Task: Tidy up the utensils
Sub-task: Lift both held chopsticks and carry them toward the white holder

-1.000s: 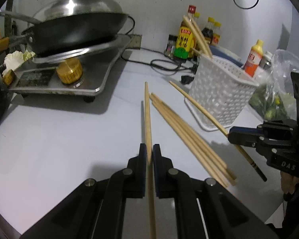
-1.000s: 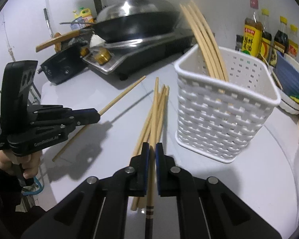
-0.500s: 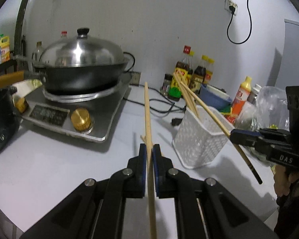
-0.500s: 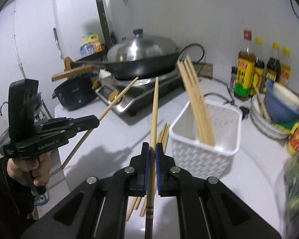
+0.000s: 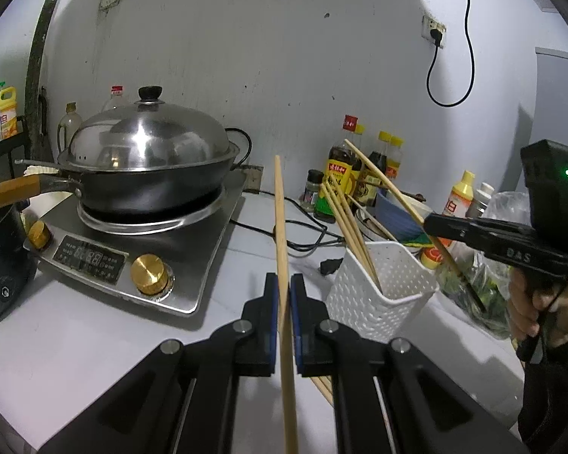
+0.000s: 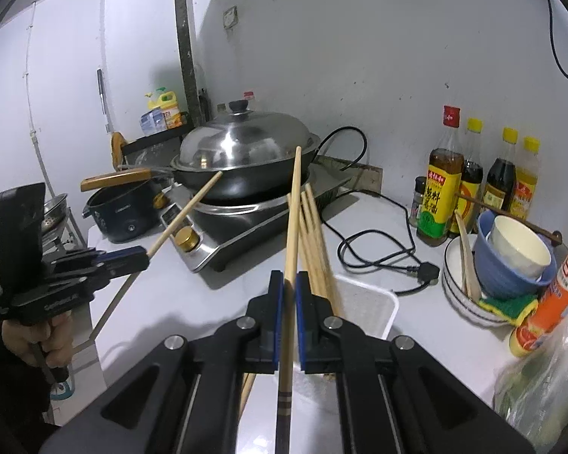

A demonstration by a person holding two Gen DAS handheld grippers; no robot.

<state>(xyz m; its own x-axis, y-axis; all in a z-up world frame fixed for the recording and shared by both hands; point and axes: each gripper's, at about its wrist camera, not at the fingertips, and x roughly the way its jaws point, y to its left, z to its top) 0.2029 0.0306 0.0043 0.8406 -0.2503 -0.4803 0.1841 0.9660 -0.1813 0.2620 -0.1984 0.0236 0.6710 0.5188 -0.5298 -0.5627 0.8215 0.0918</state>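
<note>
White table [image 5: 75, 340] carries a silver induction cooker [image 5: 140, 249] bearing a lidded black wok [image 5: 147, 166]. Near it stands a white perforated plastic basket [image 5: 382, 302] with several pale wooden chopsticks [image 5: 350, 223] leaning inside; more lie on the table beside it. Left gripper [image 5: 283, 299]: jaws clenched on a single pale wooden chopstick [image 5: 280, 227], raised above the table. Right gripper [image 6: 291, 295]: jaws clenched on a dark-ended wooden chopstick [image 6: 293, 219], held over the basket.
</note>
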